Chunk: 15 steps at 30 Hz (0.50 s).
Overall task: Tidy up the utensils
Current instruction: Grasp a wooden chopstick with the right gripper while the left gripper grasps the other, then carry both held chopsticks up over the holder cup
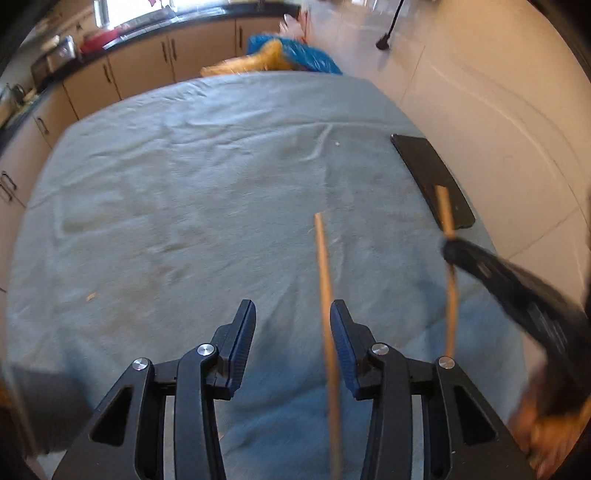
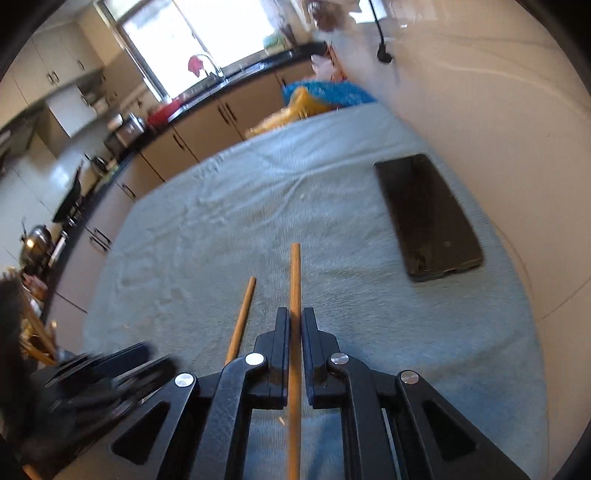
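Wooden stick (image 2: 294, 291) clamped in the level right claw (image 2: 294, 319) — left claw (image 1: 293, 314) gapes wide.

I see a kitchen: a table draped in a wrinkled grey cloth (image 2: 295, 192), beige cabinets (image 2: 207, 125) beneath a black countertop (image 2: 236, 79), a bright window (image 2: 192, 33) above it, and pale glossy floor tiles (image 1: 480, 92) to the right.

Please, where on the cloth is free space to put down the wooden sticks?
The cloth is bare across its middle and left, between the cabinets and the dark phone. Crowded: the near right, where the right tool grips one stick beside the second stick at the open left tool.
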### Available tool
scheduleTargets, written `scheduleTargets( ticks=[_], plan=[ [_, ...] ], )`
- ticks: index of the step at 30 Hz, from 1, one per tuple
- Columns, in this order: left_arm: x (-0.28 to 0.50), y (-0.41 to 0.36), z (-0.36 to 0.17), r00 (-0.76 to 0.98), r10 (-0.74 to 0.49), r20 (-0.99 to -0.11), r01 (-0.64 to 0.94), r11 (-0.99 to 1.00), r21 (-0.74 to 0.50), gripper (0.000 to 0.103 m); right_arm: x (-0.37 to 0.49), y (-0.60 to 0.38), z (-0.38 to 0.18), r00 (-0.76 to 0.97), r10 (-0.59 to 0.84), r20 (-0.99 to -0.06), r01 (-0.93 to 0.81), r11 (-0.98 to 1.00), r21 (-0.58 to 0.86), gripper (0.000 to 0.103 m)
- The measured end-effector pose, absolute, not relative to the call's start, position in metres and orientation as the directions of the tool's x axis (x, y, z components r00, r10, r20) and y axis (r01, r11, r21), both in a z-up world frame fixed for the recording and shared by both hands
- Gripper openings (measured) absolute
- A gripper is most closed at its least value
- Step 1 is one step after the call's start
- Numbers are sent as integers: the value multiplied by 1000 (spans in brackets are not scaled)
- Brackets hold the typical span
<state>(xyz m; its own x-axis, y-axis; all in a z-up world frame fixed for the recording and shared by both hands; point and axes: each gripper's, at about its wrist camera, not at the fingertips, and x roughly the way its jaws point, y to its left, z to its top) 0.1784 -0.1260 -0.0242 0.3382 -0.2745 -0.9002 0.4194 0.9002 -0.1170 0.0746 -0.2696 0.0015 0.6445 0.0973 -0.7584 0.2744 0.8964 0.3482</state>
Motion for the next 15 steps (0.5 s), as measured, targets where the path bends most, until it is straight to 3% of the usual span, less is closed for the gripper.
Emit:
scheduleTargets(
  ticks=[11,12,13,15],
  plan=[
    [224,-178,-63,282,-169,-944,389,920,-48,38,48,-275,16,697,162,-699,224,876,426,7],
    [223,-181,-63,282,-167,-945,397,917,-43,29,47,-275,16,698,164,-697,223,875,430,7],
    [221,-185,-63,294,-151,-944,400,916,-22,11,48,-275,15,701,165,-694,225,872,434,7],
    [217,-189,-64,298,-148,-943,413,911,-12,6,46,-276,15,704,168,-690,227,867,443,7]
  ],
)
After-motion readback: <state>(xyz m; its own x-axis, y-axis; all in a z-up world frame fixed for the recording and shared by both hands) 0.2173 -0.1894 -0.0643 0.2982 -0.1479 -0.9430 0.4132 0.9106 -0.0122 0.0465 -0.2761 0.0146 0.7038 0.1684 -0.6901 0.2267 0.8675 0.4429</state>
